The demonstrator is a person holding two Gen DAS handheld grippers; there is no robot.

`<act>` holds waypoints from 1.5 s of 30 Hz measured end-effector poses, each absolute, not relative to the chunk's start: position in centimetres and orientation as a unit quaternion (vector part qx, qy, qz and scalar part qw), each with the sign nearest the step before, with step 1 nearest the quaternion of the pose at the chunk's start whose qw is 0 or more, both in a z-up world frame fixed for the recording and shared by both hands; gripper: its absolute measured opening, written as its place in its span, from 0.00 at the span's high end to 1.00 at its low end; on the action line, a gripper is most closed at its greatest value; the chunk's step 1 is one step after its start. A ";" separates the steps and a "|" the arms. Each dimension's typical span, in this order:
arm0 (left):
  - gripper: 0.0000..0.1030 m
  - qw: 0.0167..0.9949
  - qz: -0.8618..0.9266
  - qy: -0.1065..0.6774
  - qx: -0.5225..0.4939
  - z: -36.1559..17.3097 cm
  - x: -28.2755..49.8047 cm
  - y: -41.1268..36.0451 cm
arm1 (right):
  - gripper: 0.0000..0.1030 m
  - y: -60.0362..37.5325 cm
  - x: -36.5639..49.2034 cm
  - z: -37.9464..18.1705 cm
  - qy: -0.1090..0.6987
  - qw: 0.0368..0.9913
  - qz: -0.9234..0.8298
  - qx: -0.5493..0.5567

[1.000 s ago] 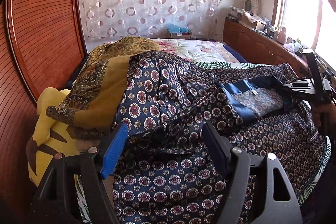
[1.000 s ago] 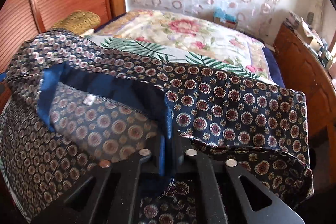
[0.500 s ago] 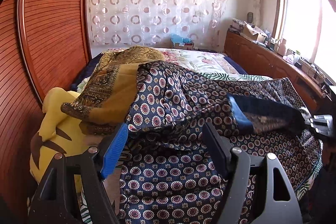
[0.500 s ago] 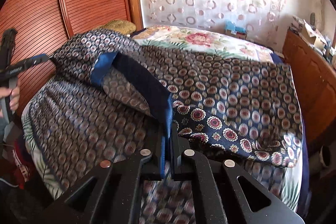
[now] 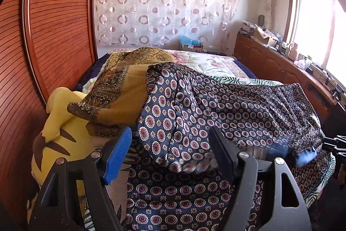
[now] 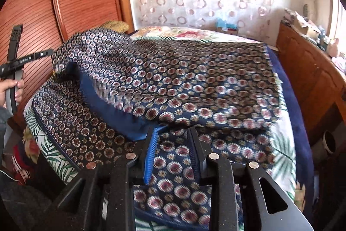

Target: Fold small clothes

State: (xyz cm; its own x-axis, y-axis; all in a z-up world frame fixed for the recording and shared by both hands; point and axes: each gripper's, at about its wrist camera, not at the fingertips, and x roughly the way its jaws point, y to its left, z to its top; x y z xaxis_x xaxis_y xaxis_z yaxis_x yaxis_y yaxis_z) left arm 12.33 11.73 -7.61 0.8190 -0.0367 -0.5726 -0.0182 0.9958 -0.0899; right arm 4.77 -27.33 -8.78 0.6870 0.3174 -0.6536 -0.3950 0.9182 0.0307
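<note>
Here, patterned scarf [image 6: 173, 83] lies beyond opening right tongs [image 6: 172, 140].

My left gripper [image 5: 170, 151] and right gripper [image 6: 173, 151] are black frames with silver screw heads, one ribbed blue pad each at nine o'clock; grey sleeve [image 6: 3, 120].

Motion blur smears the medallion-print navy cloth [image 6: 164, 88] across the right wrist view. The yellow plush toy [image 5: 58, 140] lies half buried under an ochre patterned cloth [image 5: 121, 96]. Clutter on the wooden sideboard [image 5: 281, 62] is too small to identify.
</note>
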 end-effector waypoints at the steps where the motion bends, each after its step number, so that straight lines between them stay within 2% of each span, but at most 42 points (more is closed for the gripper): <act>1: 0.28 0.953 -0.004 0.300 -0.047 -7.6 12.2 11.8 | 0.69 -27.7 4.0 -8.5 0.342 0.919 0.191 -0.054; 7: 0.28 0.951 0.000 0.305 -0.050 -8.2 12.2 12.1 | 0.56 -30.7 2.6 -7.4 0.331 0.930 0.154 -0.041; 17: 0.28 0.951 0.025 0.304 -0.051 -9.1 12.4 13.4 | 0.54 -34.6 6.2 -8.4 0.356 0.932 0.068 -0.010; 24: 0.29 0.949 0.022 0.308 -0.063 -9.3 12.7 14.1 | 0.54 -35.8 7.9 -8.7 0.371 0.925 0.072 0.033; 26: 0.39 0.948 0.017 0.310 -0.068 -9.5 13.0 14.3 | 0.54 -34.9 9.1 -8.8 0.374 0.924 0.070 0.041; 33: 0.51 0.944 0.018 0.321 -0.072 -9.9 14.0 14.8 | 0.54 -35.3 10.9 -9.9 0.386 0.919 0.057 0.053; 36: 0.63 0.944 0.014 0.322 -0.070 -9.8 14.6 14.8 | 0.54 -35.3 11.1 -9.9 0.385 0.920 0.056 0.056; 38: 0.78 0.942 0.009 0.327 -0.067 -9.9 15.2 14.5 | 0.54 -35.3 11.2 -9.8 0.384 0.920 0.053 0.055; 39: 0.82 0.942 0.004 0.330 -0.066 -9.9 15.4 14.4 | 0.56 -35.2 11.2 -9.9 0.383 0.920 0.054 0.055; 40: 0.93 0.941 -0.002 0.333 -0.066 -10.0 15.6 14.2 | 0.66 -35.1 11.2 -9.8 0.381 0.921 0.056 0.055; 41: 0.96 0.940 -0.008 0.335 -0.064 -10.0 15.7 14.0 | 0.69 -35.0 11.2 -9.7 0.378 0.923 0.059 0.052; 42: 0.97 0.941 -0.011 0.334 -0.059 -9.9 15.6 13.7 | 0.74 -34.8 11.1 -9.8 0.374 0.924 0.060 0.047; 44: 0.98 0.943 -0.018 0.327 -0.056 -9.6 15.0 13.2 | 0.90 -34.5 10.9 -9.6 0.365 0.928 0.068 0.042; 45: 0.98 0.945 -0.019 0.321 -0.058 -9.3 14.5 13.0 | 0.93 -34.5 10.6 -9.6 0.357 0.930 0.076 0.042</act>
